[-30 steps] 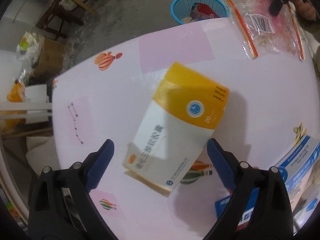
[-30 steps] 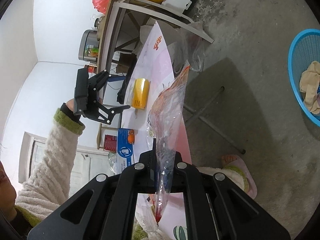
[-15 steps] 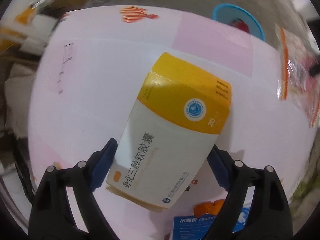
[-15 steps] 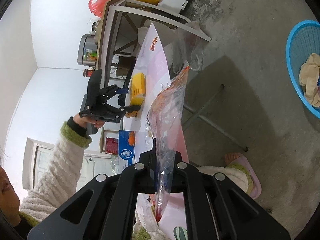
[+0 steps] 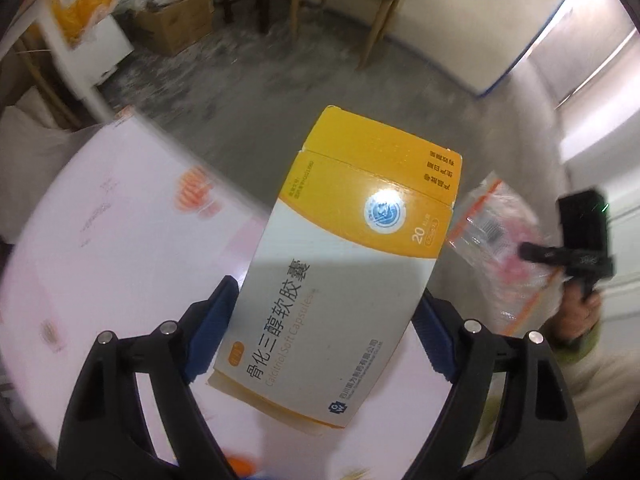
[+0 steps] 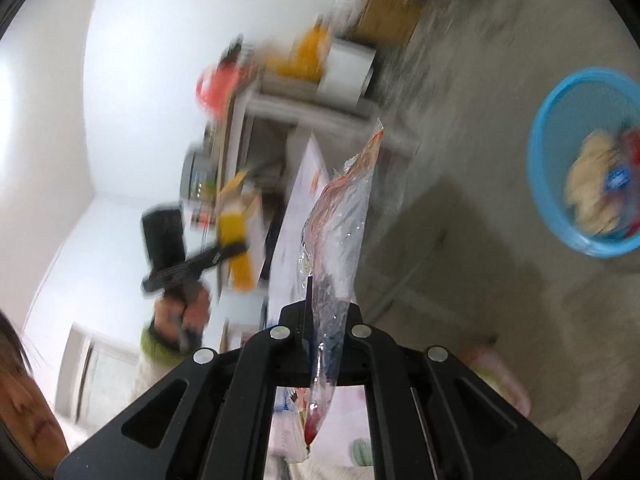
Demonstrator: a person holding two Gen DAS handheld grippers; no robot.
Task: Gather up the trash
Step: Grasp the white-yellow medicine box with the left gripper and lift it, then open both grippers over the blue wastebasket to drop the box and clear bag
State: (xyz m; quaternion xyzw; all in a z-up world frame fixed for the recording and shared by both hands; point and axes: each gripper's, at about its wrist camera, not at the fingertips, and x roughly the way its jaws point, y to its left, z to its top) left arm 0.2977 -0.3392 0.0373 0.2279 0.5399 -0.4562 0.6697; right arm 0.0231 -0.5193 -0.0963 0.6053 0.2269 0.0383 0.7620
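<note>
Beyond the pink table (image 5: 100,240), bare floor now shows: the left gripper (image 5: 320,328), its jaws just closed onto the medicine box (image 5: 344,264), has lifted it off. The right gripper (image 6: 324,316) pinches the plastic bag (image 6: 340,232); both look bound for the blue basket (image 6: 548,184) past the table.

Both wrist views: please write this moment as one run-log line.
left hand-held gripper: shut on medicine box | right hand-held gripper: shut on plastic bag | blue basket: on floor

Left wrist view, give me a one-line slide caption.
Left gripper fingers clamp a yellow-and-white medicine box above the pink table.
</note>
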